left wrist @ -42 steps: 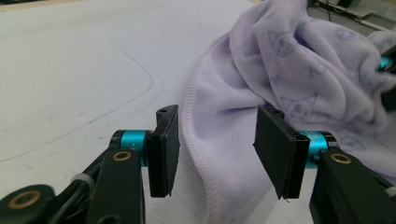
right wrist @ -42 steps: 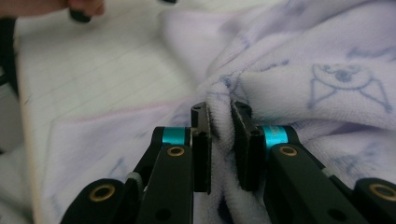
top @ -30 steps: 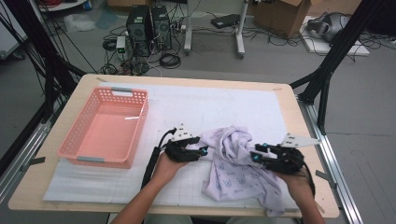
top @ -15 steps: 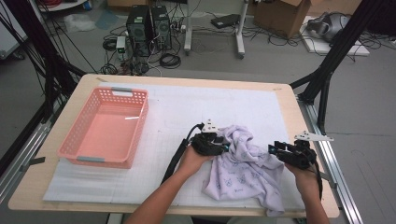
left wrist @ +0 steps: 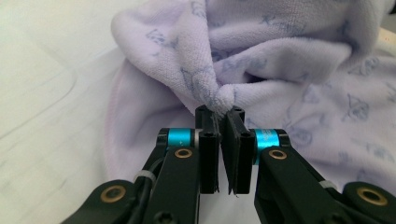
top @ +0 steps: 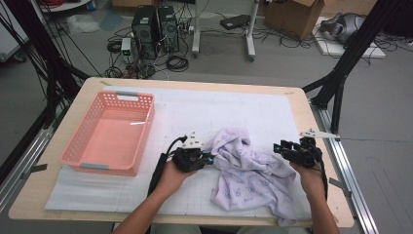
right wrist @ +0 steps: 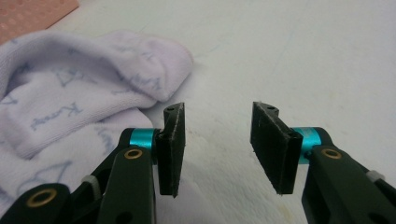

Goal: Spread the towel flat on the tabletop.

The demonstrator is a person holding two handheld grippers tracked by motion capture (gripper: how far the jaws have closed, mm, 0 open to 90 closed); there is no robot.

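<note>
Since the frame one second earlier, the left gripper (top: 210, 159) has shifted rightward from bare mat to the left edge of the lavender towel (top: 253, 180), and its jaws have just been closing with a fold of that towel between them; the right gripper (top: 278, 148) has moved outward toward the right edge of the table (top: 58, 195), off the cloth. High view: the towel lies crumpled on the white gridded mat (top: 219, 109), right of centre, between the two grippers; the pink basket (top: 83, 146) stands well apart at the left, and nothing lies between it and the towel. The floor beyond the table carries computer towers (top: 155, 27), cables and a cardboard box (top: 292, 14). Left gripper view: the left gripper (left wrist: 223, 112) is clenched on a pinched ridge of towel (left wrist: 289, 70), with fabric bulging just past the pad tips. Right gripper view: the right gripper (right wrist: 217, 114) is released, its jaws standing apart over bare mat (right wrist: 303, 46), with the towel (right wrist: 79, 107) just beside its left pad and not between the pads; a corner of the basket (right wrist: 32, 14) shows at top left.
</note>
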